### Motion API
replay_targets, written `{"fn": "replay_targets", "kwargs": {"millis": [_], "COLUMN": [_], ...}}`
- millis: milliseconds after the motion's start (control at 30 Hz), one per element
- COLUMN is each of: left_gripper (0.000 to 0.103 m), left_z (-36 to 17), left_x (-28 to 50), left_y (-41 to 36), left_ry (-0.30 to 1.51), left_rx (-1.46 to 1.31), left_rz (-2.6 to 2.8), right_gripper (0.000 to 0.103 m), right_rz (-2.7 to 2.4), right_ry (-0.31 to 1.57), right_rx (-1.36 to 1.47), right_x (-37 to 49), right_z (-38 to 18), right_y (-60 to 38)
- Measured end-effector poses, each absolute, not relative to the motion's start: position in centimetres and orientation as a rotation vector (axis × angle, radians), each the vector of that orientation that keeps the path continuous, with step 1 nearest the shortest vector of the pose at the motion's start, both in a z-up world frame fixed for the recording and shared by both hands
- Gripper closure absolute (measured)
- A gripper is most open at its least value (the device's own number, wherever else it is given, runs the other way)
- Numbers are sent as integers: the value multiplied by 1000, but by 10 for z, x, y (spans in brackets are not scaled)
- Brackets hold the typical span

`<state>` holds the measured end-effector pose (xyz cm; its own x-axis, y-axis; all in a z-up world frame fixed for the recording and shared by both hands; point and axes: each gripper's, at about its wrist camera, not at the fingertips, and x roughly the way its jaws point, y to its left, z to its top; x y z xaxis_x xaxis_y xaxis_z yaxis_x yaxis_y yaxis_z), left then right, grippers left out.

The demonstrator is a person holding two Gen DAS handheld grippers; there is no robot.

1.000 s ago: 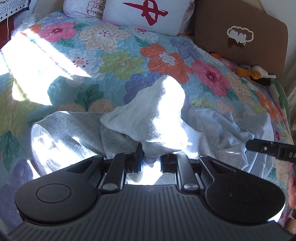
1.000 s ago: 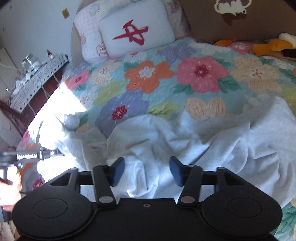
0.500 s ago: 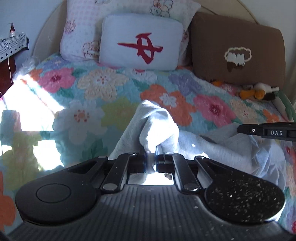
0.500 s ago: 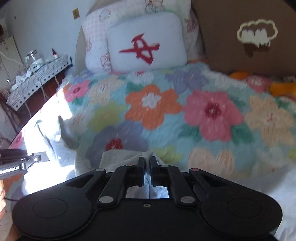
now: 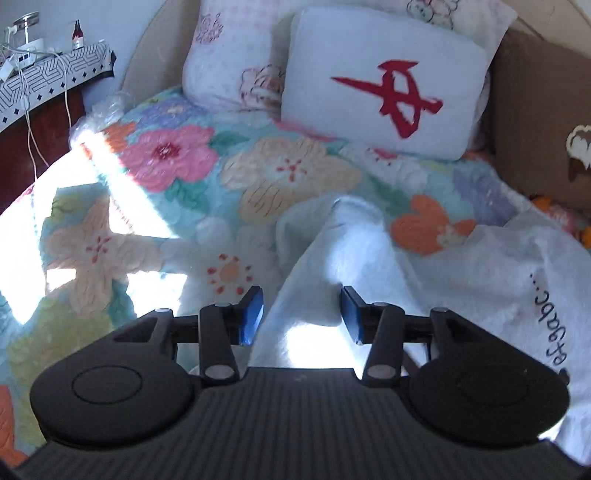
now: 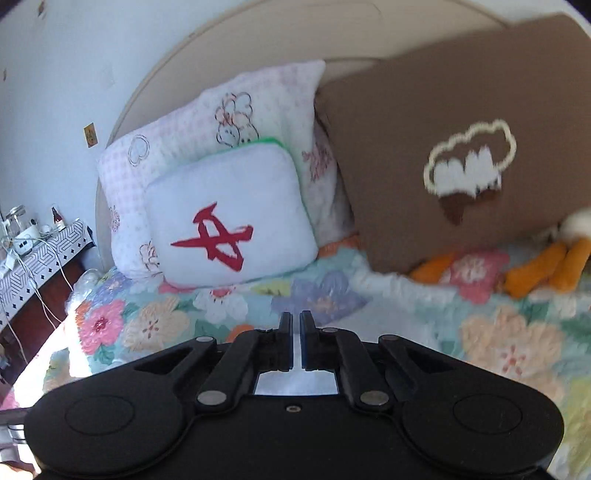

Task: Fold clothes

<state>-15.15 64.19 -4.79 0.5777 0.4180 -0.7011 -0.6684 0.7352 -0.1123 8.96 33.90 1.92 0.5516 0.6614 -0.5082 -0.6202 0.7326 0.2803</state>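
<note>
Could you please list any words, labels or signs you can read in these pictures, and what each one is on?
Red brush-stroke character, shown tilted, on the white cushion.
Dark handwritten script on the pale garment, seen upside down and ending in dots: not readable with confidence.
Small bottle on the side table: label too small to read.

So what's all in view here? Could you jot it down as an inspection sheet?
Surface: bed with floral quilt, sun patch at left.
Job's things: pale grey garment, rumpled, black lettering near its right edge.
Clutter: white cushion with red mark, pink pillow, brown cushion, orange plush toy.
Grippers: left gripper opening, garment fold between the jaws, pads off it; right gripper shut; whether it pinches cloth cannot be told.
Cables: white cables hanging off side table.
Surroundings: headboard, white wall.
</note>
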Motion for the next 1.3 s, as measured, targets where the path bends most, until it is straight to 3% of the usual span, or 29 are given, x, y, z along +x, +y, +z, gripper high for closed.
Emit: {"fn": "replay_targets", "kwargs": {"millis": [167,267,333,433,600,767,1000,1067,1133,1300], "left_gripper": [39,38,38,38,36,31,26,26,26,26], "left_z": [-45,-45,-48,-57,-79,-97,-102,-104,-104,-103], "left_x": [-195,-218,-230,-239,-235,-215,-197,-198,-200,-206], "left_y": [660,676,684,698,710,700,685,684,686,693], "left_ry": [751,750,755,764,768,848,908,908,898,873], "left_rx": [-479,-548,-576,-637,-736,-728,-619,-617,-634,-688], "left_rz": [701,737,750,748,687,615,565,554,549,540], "right_gripper": [92,86,71,57,52,43,20,26,90,94], "right_rz": [808,873,920,982,1079,1139,1109,1072,1041,998], "right_ry": [793,861,874,897,941,905,704,634,576,617], "right_rx": [76,75,58,46,51,-58,-497,-673,-775,-540], "right_x": [65,50,39,25,4,-17,-40,-37,-35,-9], "right_z": [-27,-41,-41,-39,-37,-28,-43,-56,-67,-53], "right_y": [346,359,373,398,448,517,620,635,633,568]}}
